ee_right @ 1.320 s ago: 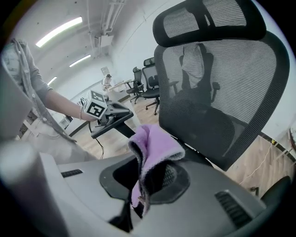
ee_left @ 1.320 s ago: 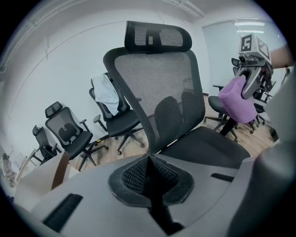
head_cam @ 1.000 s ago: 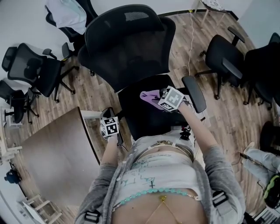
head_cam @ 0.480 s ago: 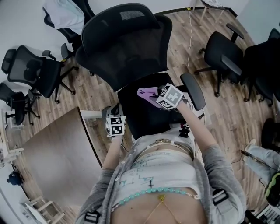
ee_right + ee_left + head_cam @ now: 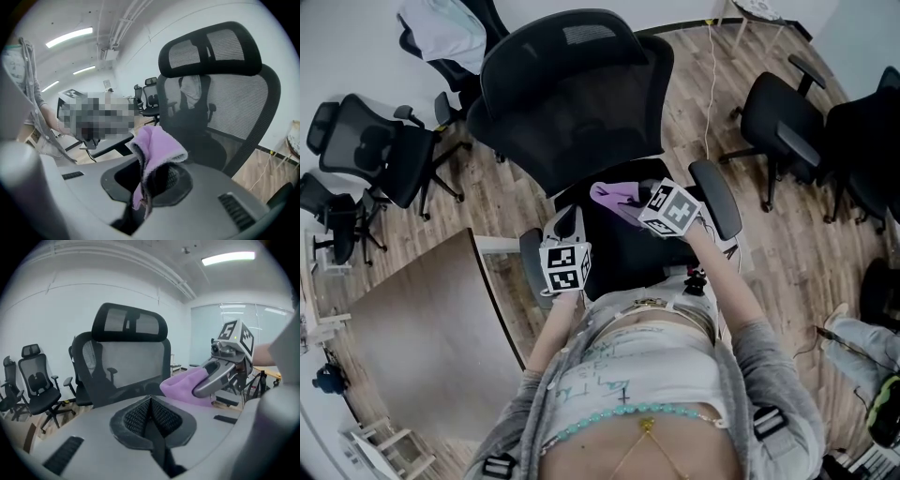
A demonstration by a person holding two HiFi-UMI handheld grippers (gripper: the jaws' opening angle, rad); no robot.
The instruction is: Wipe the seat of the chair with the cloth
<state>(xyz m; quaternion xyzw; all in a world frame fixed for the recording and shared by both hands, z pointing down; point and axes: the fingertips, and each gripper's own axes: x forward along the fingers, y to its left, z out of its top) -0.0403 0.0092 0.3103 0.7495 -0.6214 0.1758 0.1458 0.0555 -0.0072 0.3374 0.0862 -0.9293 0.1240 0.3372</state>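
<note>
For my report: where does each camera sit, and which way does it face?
Head view: on the head, looking steeply down at the chair; torso, both forearms show.
Left gripper view: on left gripper, facing the backrest; own jaws shut, empty.
Right gripper view: on right gripper, facing the backrest; jaws clamp the cloth.
Both gripper views share backrest and cloth.
</note>
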